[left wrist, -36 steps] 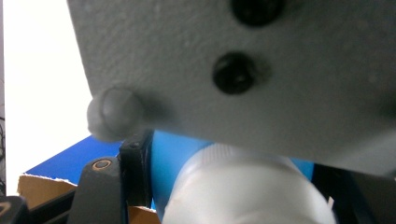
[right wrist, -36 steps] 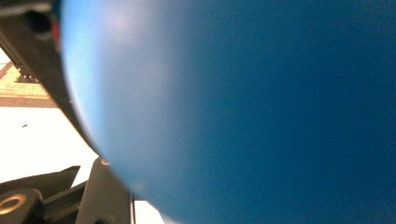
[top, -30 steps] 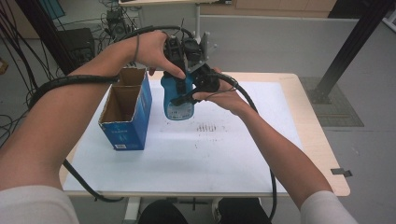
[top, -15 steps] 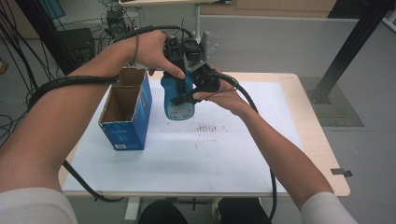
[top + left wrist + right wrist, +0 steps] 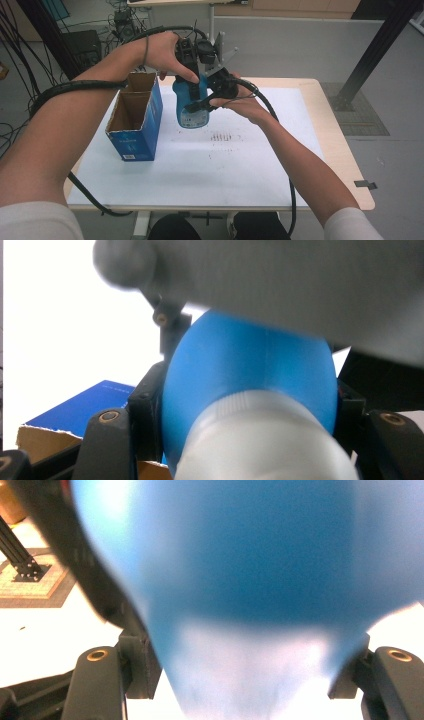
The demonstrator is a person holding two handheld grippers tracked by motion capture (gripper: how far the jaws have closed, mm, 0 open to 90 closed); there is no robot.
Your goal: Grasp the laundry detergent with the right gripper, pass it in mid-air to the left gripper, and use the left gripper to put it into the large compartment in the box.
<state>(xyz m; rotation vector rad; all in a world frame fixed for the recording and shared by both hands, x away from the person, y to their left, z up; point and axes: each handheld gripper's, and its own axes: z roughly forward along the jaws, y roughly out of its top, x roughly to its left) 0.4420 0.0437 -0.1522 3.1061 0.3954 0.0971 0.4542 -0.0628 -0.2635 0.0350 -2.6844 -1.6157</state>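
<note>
Thing in hand: a blue plastic bottle with a pale label and a whitish neck end (image 5: 191, 102), held up in the air over the far part of the table, just right of the box and clear of the sheet below it.
Your left gripper (image 5: 190, 65): it comes at the bottle from above, with your left hand wrapped over its body. In the left gripper view its two black jaws sit tight against both flanks of the bottle (image 5: 250, 390), one on each side, pinching it.
Your right gripper (image 5: 207, 100): it meets the bottle from the right side, low on the body. Its jaws have just been opening; in the right gripper view the bottle (image 5: 260, 580) is between them, blurred and very close, and the pad on the right of that view looks a little clear of the blue surface. Whether the other pad touches, you cannot tell.
Your hands: close together, your right hand just below and right of your left.
Box: an open blue cardboard carton with brown inner flaps (image 5: 134, 120) stands upright on the sheet, left of the bottle and apart from it.
Table: a light wooden top (image 5: 330, 130) covered by a white sheet with faint dark marks near the middle.
</note>
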